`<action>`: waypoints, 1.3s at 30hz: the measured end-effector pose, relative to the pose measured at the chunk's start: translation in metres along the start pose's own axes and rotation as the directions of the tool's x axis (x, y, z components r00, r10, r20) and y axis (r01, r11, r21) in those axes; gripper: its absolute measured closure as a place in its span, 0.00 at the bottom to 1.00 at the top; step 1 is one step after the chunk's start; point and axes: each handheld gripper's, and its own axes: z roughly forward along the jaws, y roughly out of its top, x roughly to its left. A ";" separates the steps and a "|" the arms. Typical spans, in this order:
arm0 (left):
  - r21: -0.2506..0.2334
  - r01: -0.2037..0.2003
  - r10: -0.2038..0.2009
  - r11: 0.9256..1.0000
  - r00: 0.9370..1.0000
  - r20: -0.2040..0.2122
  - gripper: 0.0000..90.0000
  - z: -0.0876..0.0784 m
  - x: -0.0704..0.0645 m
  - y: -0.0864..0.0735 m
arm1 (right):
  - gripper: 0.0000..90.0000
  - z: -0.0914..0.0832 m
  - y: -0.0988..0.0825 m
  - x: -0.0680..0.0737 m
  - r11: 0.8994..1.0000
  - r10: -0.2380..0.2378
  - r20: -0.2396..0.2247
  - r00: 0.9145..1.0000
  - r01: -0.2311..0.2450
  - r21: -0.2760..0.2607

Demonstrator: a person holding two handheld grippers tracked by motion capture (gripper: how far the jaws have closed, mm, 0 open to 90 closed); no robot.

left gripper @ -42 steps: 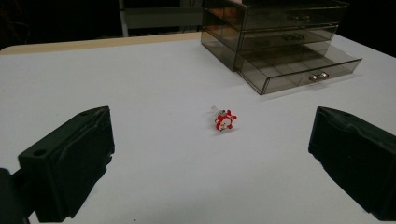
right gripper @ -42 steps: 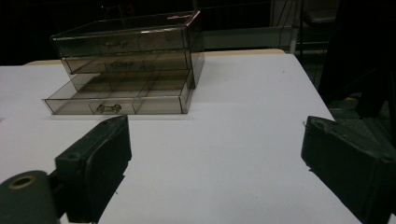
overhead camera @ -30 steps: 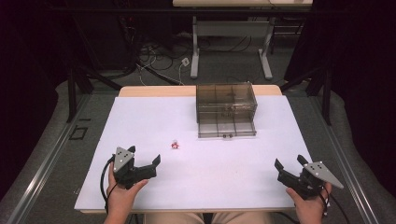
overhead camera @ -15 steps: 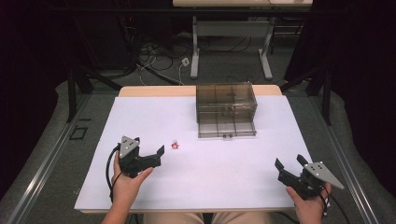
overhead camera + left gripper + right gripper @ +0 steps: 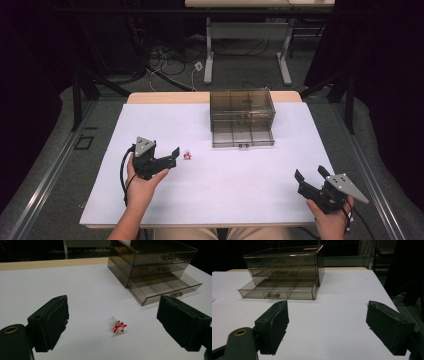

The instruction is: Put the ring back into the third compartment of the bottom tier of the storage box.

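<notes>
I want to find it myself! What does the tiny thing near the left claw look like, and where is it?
Look at the white table and find the smoky see-through drawer box with its bottom drawer pulled out. To the left of that open drawer and nearer the person, just ahead of the left claw, lies the tiny red and white thing. It is the only brightly coloured loose piece on the table.

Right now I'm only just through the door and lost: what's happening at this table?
A person holds a tool in each hand over the white table. The left tool is closing in on the small red and white trinket, its jaws apart and just starting to narrow, nothing gripped yet. The right tool waits open at the near right corner. The smoky clear plastic drawer box has its bottom drawer pulled out.
</notes>
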 end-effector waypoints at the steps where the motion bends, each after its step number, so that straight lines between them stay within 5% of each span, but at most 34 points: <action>1: 0.001 0.014 -0.014 1.000 1.000 0.001 0.14 0.002 -0.001 0.000 | 0.20 0.000 0.000 0.000 1.000 0.002 0.001 1.000 -0.002 0.005; 39: 0.099 0.050 -0.048 0.994 0.999 -0.017 0.21 0.051 -0.006 0.018 | 0.20 0.005 -0.003 -0.006 0.999 0.034 0.005 0.999 -0.034 0.031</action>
